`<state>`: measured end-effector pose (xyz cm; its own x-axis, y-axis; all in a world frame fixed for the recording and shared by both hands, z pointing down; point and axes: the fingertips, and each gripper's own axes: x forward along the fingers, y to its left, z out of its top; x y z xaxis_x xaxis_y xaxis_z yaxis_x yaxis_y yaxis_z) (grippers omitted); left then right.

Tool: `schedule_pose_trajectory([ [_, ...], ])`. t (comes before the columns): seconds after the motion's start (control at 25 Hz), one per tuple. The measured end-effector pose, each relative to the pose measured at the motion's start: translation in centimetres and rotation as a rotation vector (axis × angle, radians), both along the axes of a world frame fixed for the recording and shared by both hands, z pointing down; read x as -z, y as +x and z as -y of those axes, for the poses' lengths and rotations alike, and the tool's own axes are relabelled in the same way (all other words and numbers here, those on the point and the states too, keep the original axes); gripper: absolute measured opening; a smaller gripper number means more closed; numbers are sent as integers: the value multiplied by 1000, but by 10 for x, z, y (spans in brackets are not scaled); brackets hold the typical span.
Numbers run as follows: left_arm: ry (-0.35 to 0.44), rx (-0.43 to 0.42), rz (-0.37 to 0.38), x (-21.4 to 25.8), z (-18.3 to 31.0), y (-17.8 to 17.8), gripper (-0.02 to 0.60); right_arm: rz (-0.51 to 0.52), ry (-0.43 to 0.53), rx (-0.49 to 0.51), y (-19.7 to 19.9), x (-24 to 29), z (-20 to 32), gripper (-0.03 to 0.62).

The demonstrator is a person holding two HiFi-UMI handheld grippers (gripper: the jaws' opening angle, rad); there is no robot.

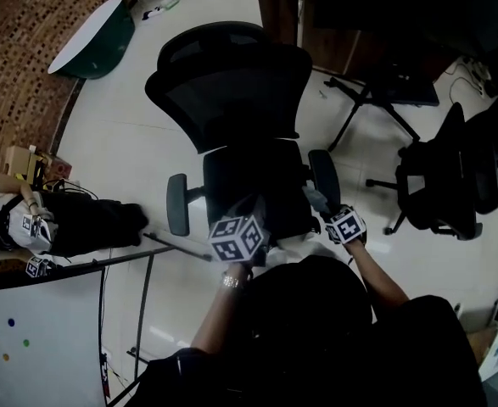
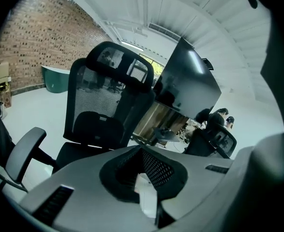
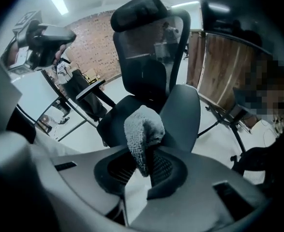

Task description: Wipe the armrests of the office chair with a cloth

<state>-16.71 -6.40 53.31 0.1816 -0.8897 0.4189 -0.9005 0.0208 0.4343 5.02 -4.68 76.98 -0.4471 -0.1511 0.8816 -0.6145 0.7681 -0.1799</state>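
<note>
The black mesh office chair [image 1: 232,83] stands straight ahead of me, with its grey left armrest [image 1: 177,203] and right armrest [image 1: 323,176] on either side of the seat. My right gripper [image 1: 316,202] is shut on a grey knitted cloth [image 3: 142,134], which hangs just before the near end of the right armrest [image 3: 180,117]. My left gripper [image 1: 250,210] hovers over the seat's front edge, jaws together with nothing between them [image 2: 141,175]. In the left gripper view the left armrest [image 2: 25,151] lies off to the left.
A second black chair [image 1: 448,176] stands to the right, and a star-shaped chair base [image 1: 376,100] behind it. A whiteboard on a frame [image 1: 36,337] and a seated person [image 1: 62,223] are at the left. A round green table [image 1: 96,28] is at the far left.
</note>
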Motion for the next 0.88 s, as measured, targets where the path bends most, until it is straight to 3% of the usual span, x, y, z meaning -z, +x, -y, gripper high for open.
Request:
schedule_pose_trajectory([
  [0.24,-8,-113,-40,-14,1,27,5,18,-36,-197,39,14,-40,40],
  [0.32,-13,-149,-44,-20,-1,34,5,105,-24,-259,31,38,-39,41],
  [0.44,9,-160,-35,-14,3,41,5,276,65,-271,-7,99,-7,41],
  [0.56,42,-99,-21,3,4,42,5,430,115,-207,-54,158,17,41],
  [0.72,27,24,-8,9,-19,36,5,607,96,-184,-100,205,14,41],
  [0.88,-20,177,-4,6,-55,25,5,697,67,-147,-130,226,-14,41],
])
